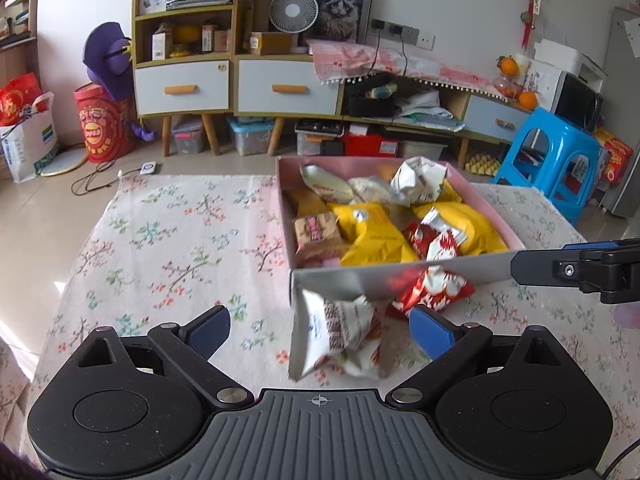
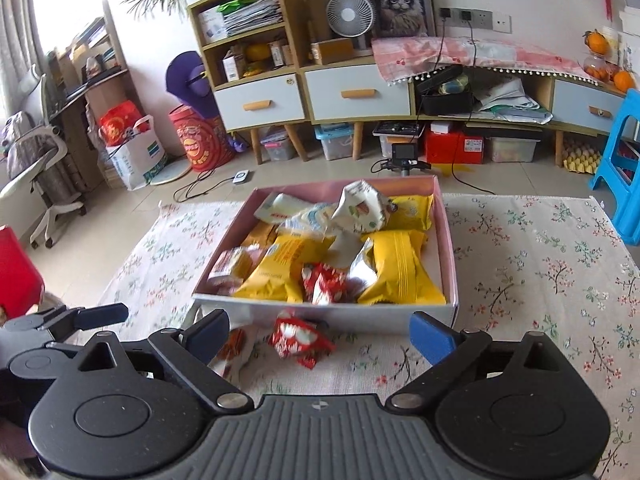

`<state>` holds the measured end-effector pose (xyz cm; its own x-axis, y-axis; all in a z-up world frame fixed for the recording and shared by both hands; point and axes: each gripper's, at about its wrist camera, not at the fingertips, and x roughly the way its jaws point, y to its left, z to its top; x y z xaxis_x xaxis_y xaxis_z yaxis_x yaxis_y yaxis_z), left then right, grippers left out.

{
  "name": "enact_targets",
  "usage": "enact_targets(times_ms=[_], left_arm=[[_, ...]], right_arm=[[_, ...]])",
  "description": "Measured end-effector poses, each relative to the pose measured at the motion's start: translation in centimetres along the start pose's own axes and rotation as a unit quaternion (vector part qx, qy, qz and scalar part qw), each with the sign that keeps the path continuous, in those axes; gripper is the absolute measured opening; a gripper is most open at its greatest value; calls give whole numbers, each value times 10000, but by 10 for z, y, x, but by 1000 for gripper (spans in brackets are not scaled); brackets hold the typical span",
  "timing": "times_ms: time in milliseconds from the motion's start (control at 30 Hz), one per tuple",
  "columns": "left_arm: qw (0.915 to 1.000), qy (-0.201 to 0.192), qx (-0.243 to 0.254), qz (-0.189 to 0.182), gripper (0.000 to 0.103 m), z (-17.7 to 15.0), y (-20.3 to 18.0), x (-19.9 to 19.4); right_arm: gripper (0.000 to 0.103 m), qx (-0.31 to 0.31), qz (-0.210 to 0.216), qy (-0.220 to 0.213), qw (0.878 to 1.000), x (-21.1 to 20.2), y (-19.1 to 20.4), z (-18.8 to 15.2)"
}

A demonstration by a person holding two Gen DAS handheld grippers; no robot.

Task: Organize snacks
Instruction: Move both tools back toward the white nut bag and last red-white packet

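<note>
We list the scene as follows.

Left gripper (image 1: 320, 330): we find its jaws spread wide, nothing between the pads. A white snack packet (image 1: 340, 336) lies on the cloth in the gap between the fingers, touching neither that we can see. The left gripper's blue-padded fingers (image 2: 102, 314) also show at the left edge of the right wrist view, low over the cloth; from there we cannot tell their spread.

Right gripper (image 2: 320, 334): jaws likewise wide apart and released, gripping nothing. A red-and-white snack packet (image 2: 300, 338) rests on the cloth between its fingers, apart from both pads. One dark finger (image 1: 532, 270) of this gripper reaches in from the right in the left wrist view, close to the box's near right corner; contact we cannot confirm.

Pink box (image 2: 448, 240): open-topped, standing on the floral tablecloth (image 1: 168, 240), its pale near wall (image 2: 360, 318) facing us. The two loose packets lie just beside this near wall, outside the box.

Box contents: several yellow packets (image 2: 400, 272), a small red packet (image 2: 324, 282) near the front, a brown-and-pink packet (image 1: 316, 230) at the left, and crumpled white wrappers (image 2: 360, 208) toward the far side, all heaped loosely.

Surroundings: beyond the table we note a wooden cabinet with pale drawers (image 1: 182, 86), a small white fan (image 1: 293, 11), and a blue plastic stool (image 1: 552, 160) at the far right.
</note>
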<state>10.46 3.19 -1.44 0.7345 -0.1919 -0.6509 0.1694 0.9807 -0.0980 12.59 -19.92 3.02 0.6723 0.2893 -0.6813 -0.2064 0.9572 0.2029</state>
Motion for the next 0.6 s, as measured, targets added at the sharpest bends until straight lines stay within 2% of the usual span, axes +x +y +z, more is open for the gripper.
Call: enact_targets(times_ms=[300, 467, 600], left_arm=[[9996, 204, -185, -38, 98, -27, 7, -4], [9990, 282, -328, -137, 98, -39, 12, -7], [9995, 195, -253, 59, 99, -48, 16, -6]], right_arm=[[91, -245, -85, 118, 9996, 3, 4, -37], [91, -608, -255, 148, 9977, 3, 10, -56], [92, -840, -256, 230, 9959, 3, 12, -72]])
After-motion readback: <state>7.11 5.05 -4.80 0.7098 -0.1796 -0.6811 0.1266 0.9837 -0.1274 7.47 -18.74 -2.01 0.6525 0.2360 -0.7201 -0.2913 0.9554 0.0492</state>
